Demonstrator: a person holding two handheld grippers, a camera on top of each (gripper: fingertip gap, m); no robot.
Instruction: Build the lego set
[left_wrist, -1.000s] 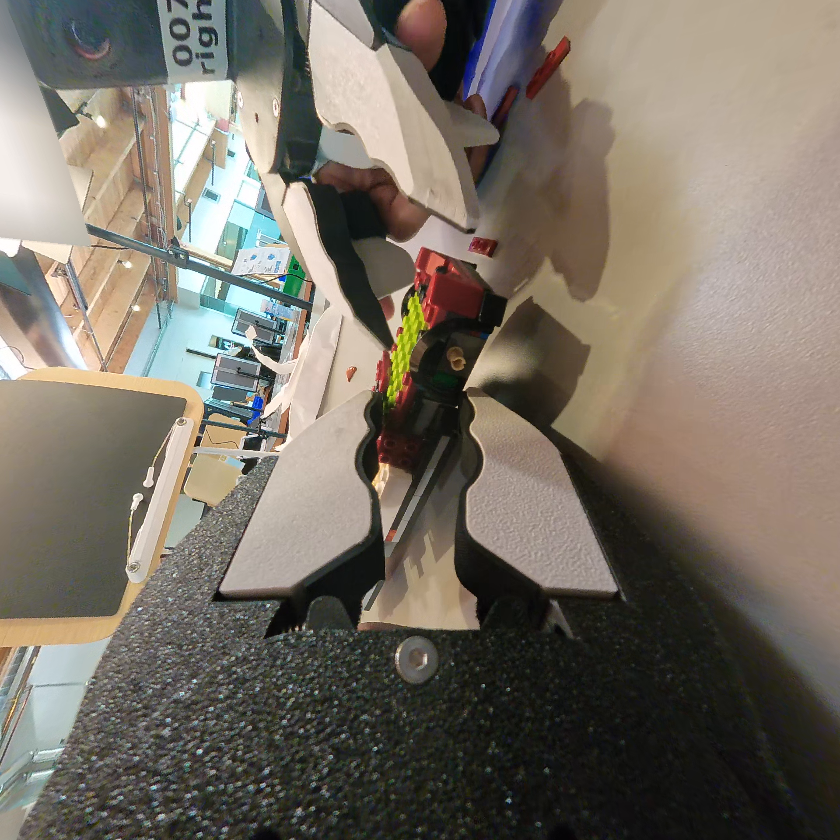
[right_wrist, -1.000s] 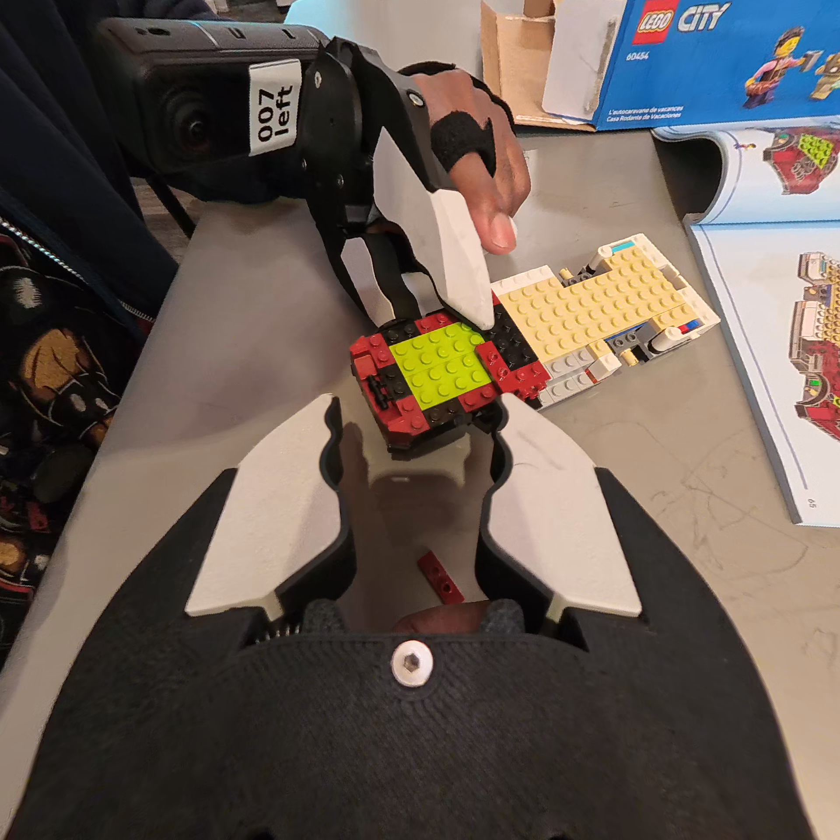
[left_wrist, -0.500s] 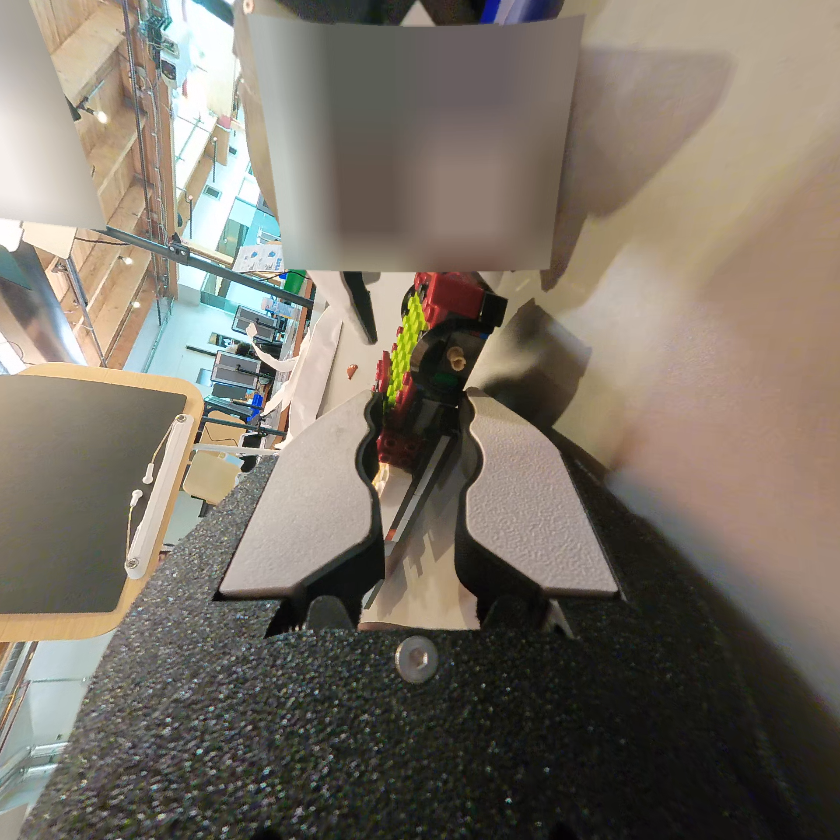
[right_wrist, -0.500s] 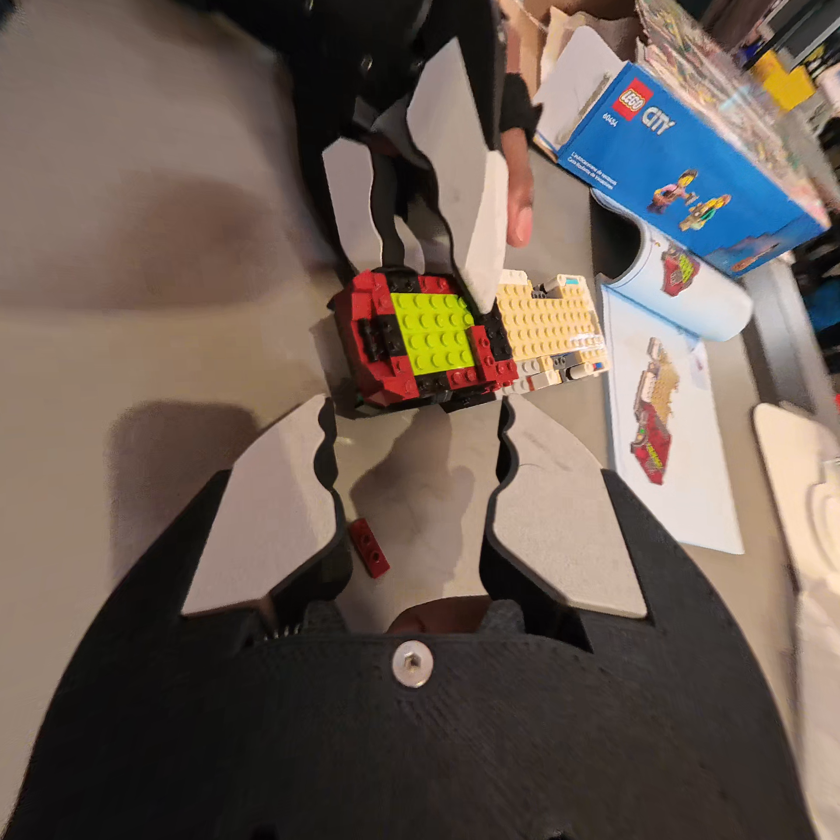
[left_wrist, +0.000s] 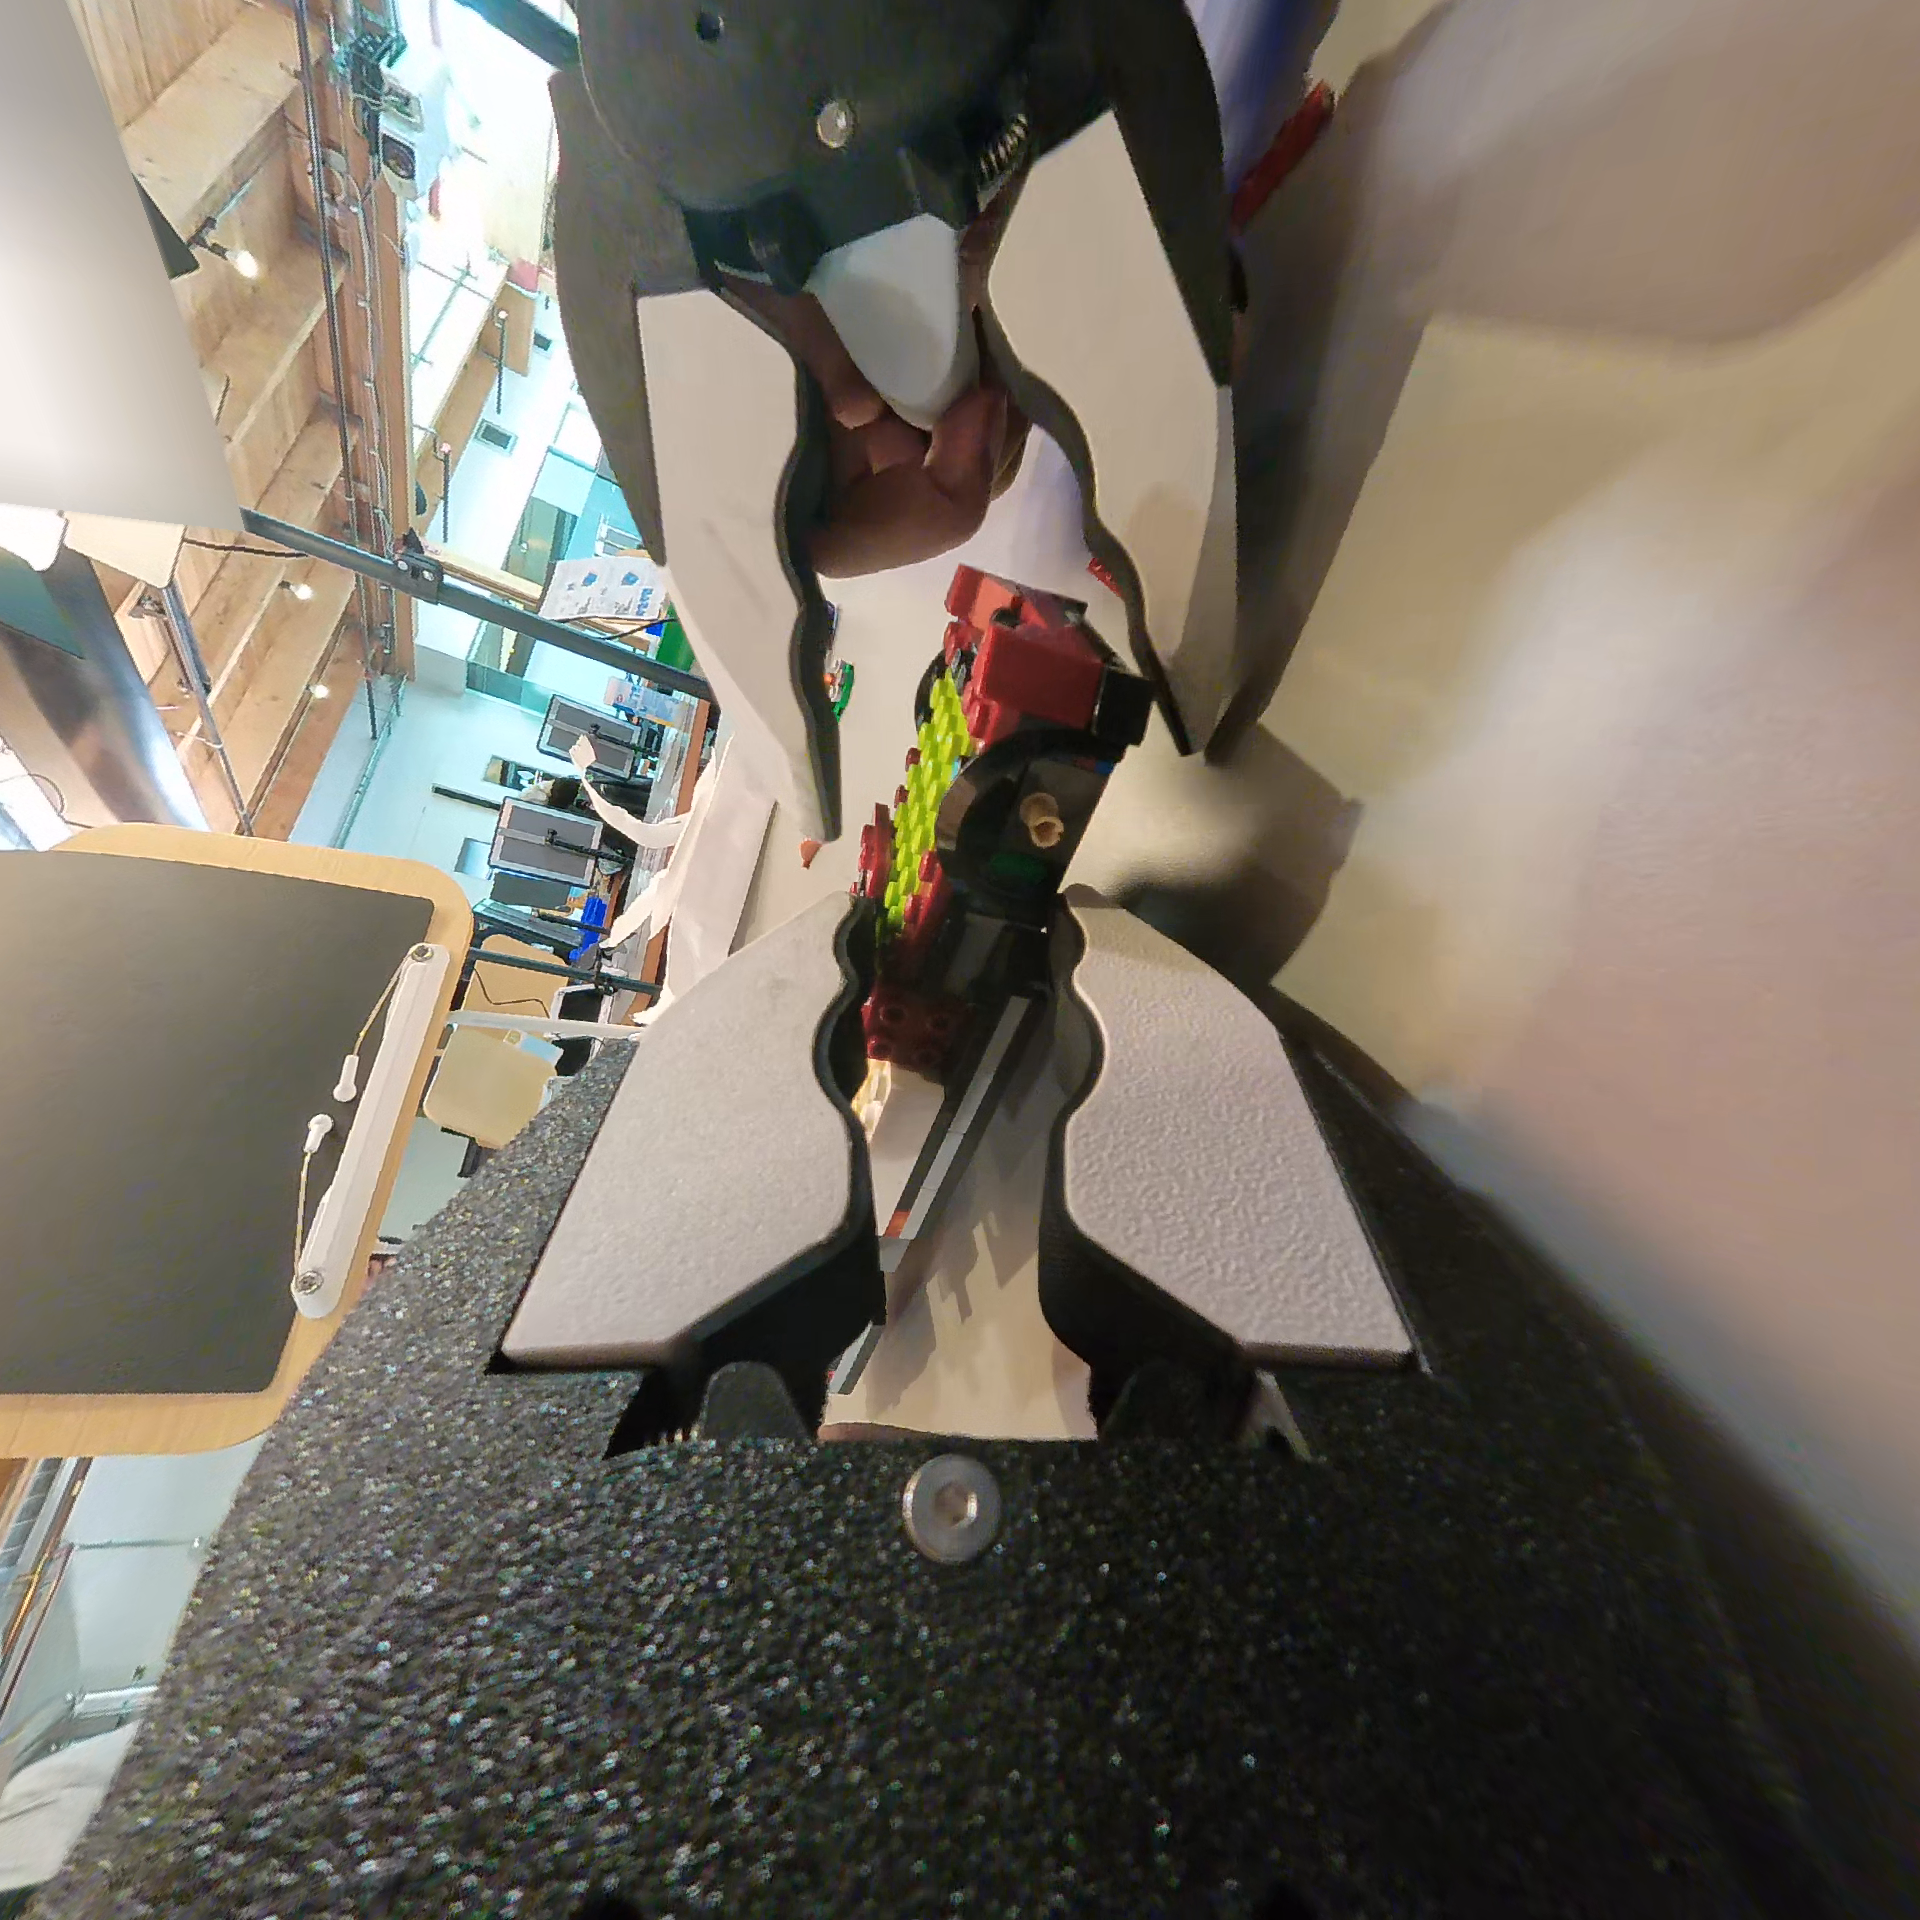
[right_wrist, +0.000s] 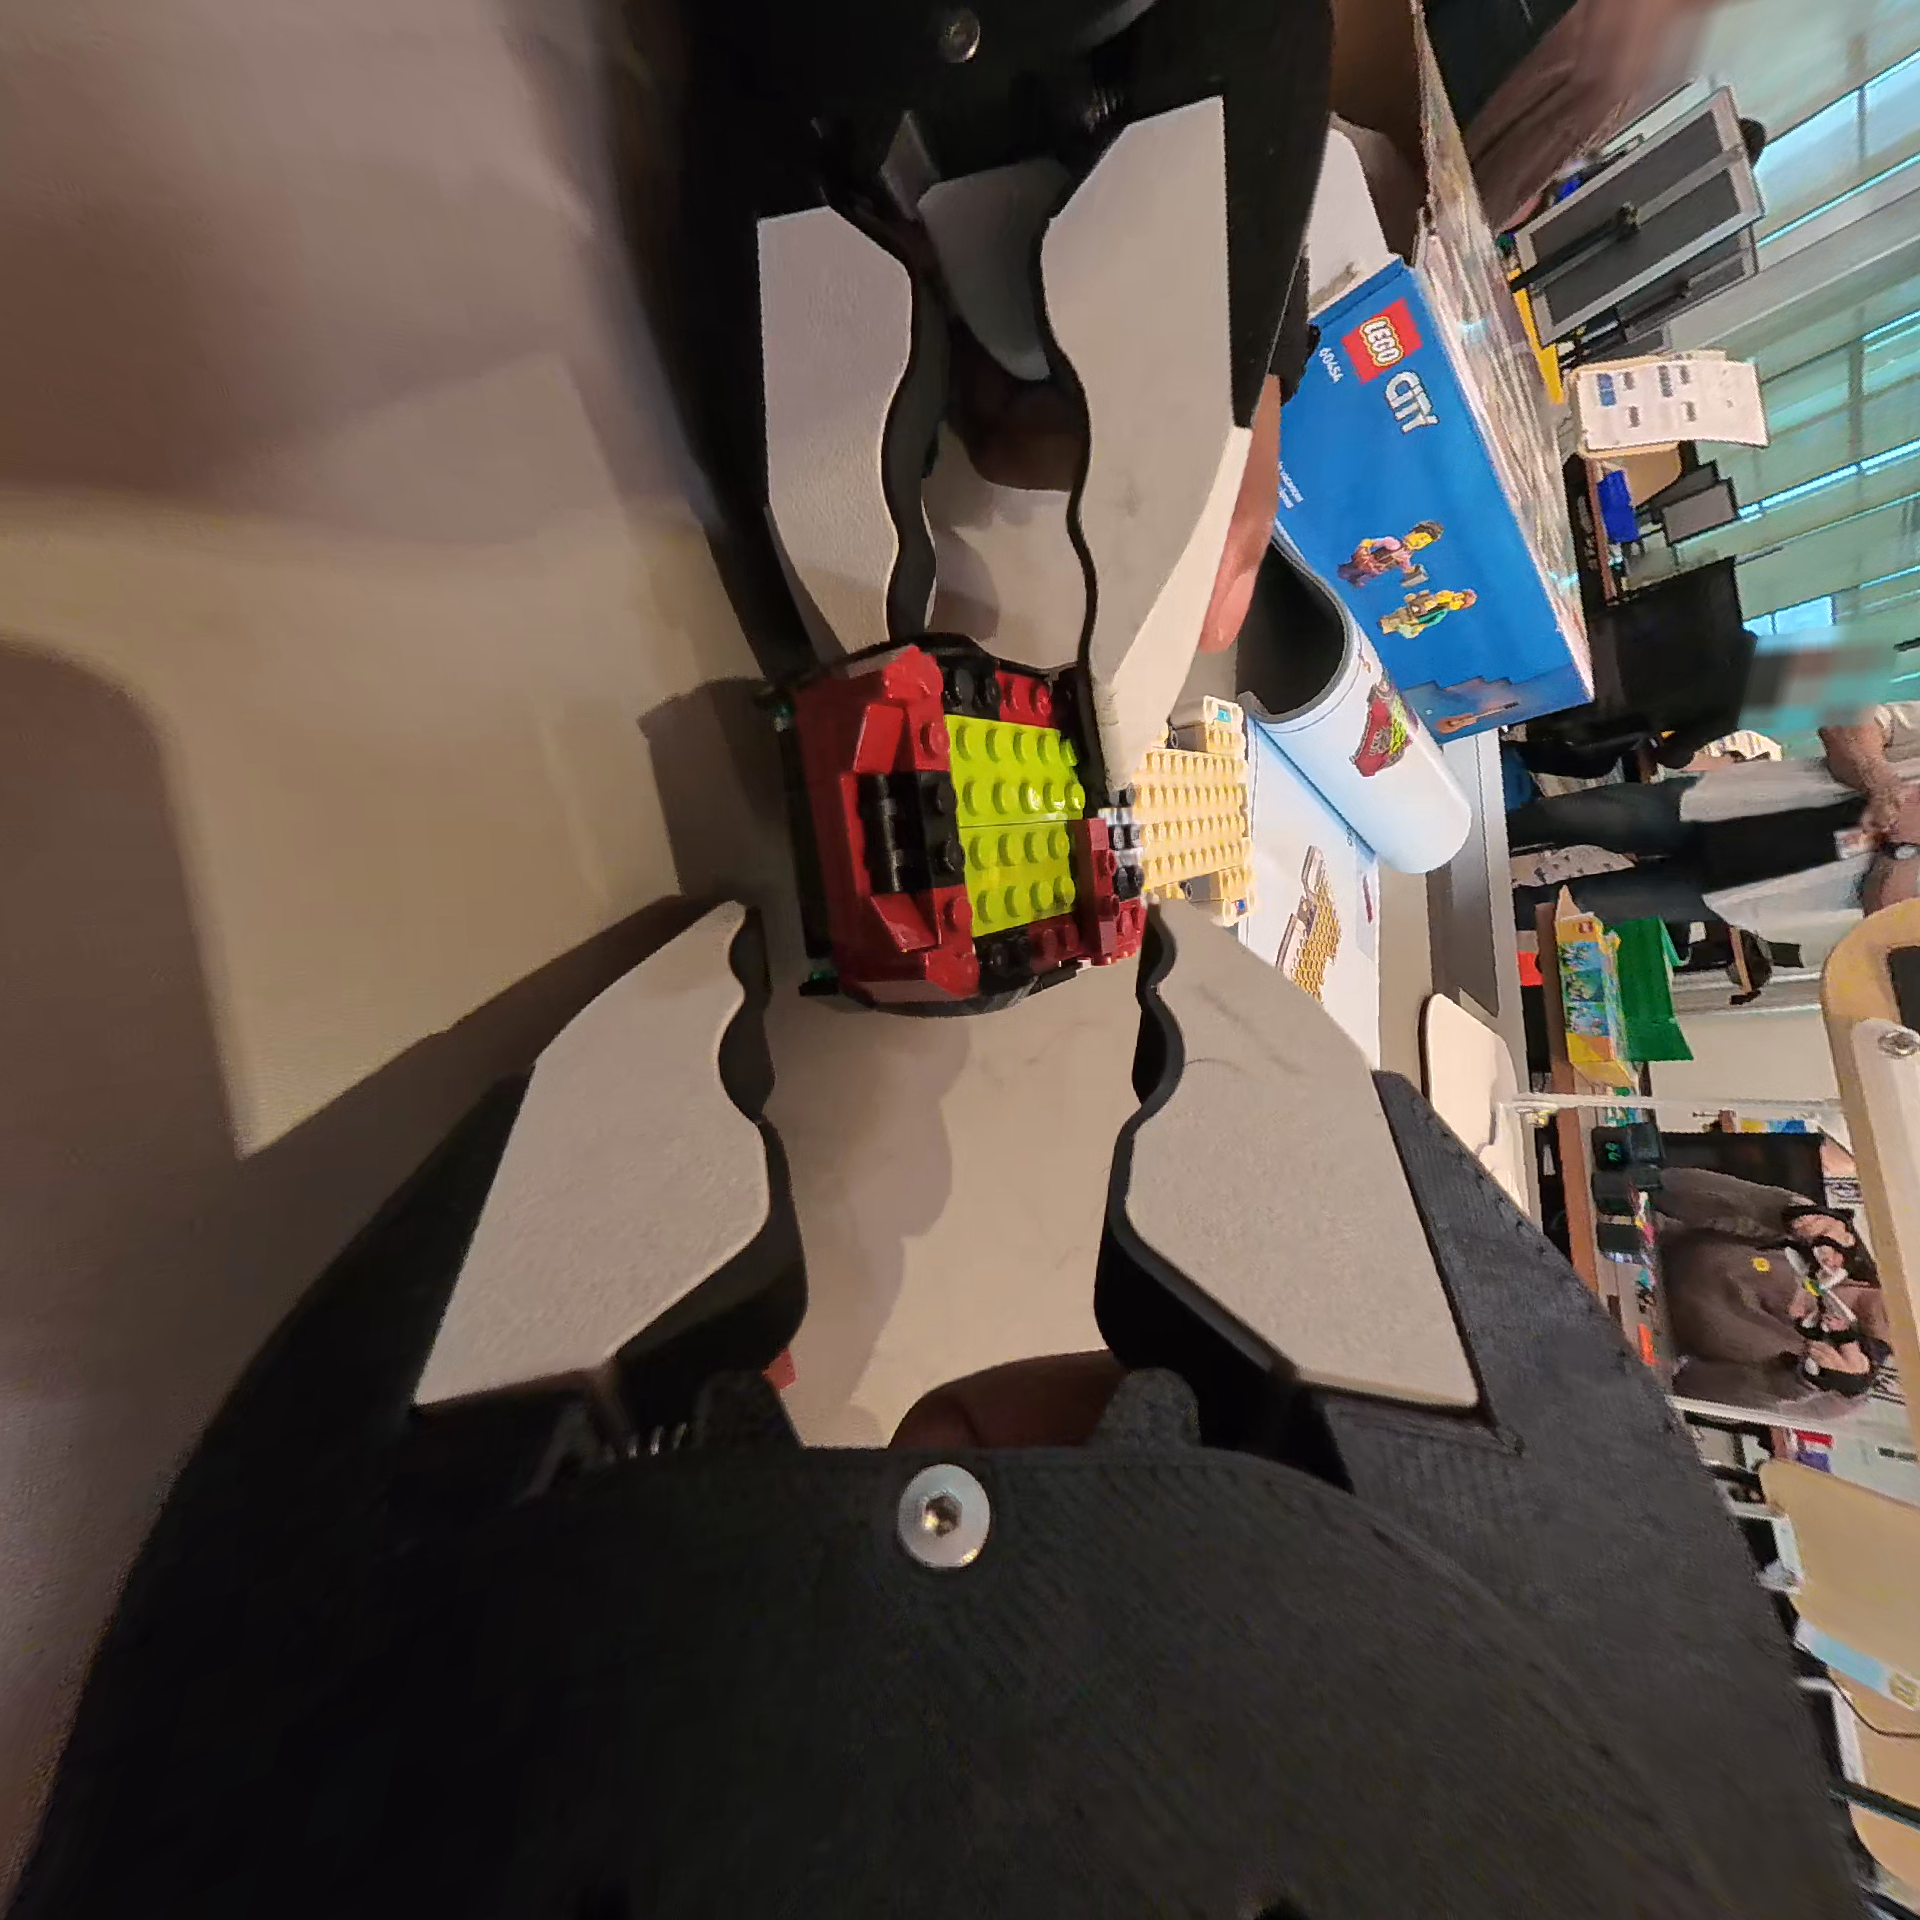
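A brick model (right_wrist: 997, 821) with a dark red and black body, a lime green studded top and a tan rear plate (right_wrist: 1195, 821) rests on the grey table (right_wrist: 312, 727). My left gripper (left_wrist: 956, 914) is shut on it, one pad on the studded top and one underneath. In the left wrist view the model (left_wrist: 1023, 675) shows edge-on. In the right wrist view the left gripper (right_wrist: 977, 696) reaches in from above. My right gripper (right_wrist: 948, 920) is open, its fingertips flanking the model's near side without pressing. In the left wrist view it (left_wrist: 1008, 784) straddles the red end.
A blue toy box (right_wrist: 1444, 499) and an open instruction booklet (right_wrist: 1382, 769) lie to the right of the model. A small dark red brick (right_wrist: 784, 1371) lies on the table by my right gripper's base. The hand (left_wrist: 904, 457) holding the right gripper shows behind its fingers. Left and right tips are no more than a few centimetres apart.
My right gripper has swung round and moved in, so its open fingertips now flank the model; it opened slightly wider a second ago. My left gripper has kept its hold without moving.
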